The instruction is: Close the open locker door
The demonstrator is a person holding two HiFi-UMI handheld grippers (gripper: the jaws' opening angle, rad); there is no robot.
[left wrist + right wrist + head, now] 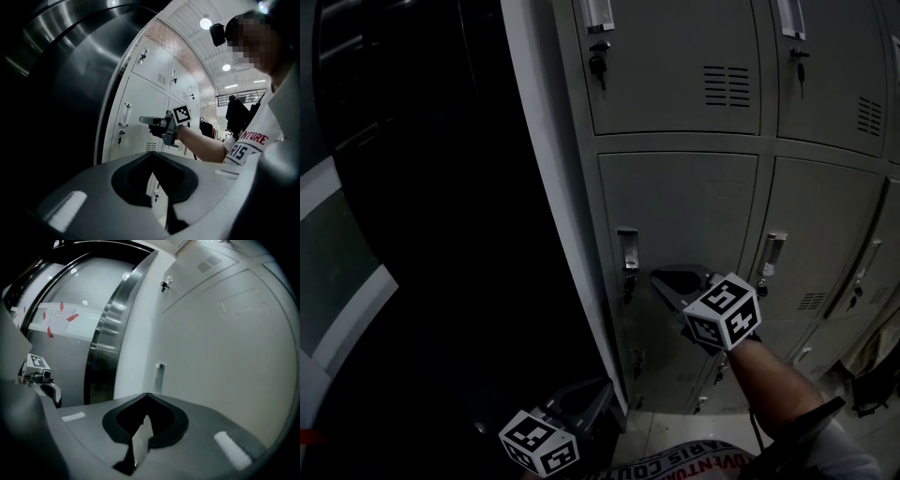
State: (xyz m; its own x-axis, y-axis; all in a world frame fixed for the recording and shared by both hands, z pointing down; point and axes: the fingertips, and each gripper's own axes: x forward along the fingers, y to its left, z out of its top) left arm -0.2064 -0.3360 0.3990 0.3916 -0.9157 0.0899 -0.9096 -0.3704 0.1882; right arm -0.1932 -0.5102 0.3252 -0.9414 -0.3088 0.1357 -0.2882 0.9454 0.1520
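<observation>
Right tongs [658, 275] tight together, empty, at the locker door [684, 206]; left tongs [150, 154] likewise together, empty, lower down.

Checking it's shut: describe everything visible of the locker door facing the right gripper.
The locker door is a flat, pale grey metal panel, upright and seemingly shut flush. A slim handle with a key lock below sits by its left edge. The right gripper, jaws together, points at it; contact is unclear.
</observation>
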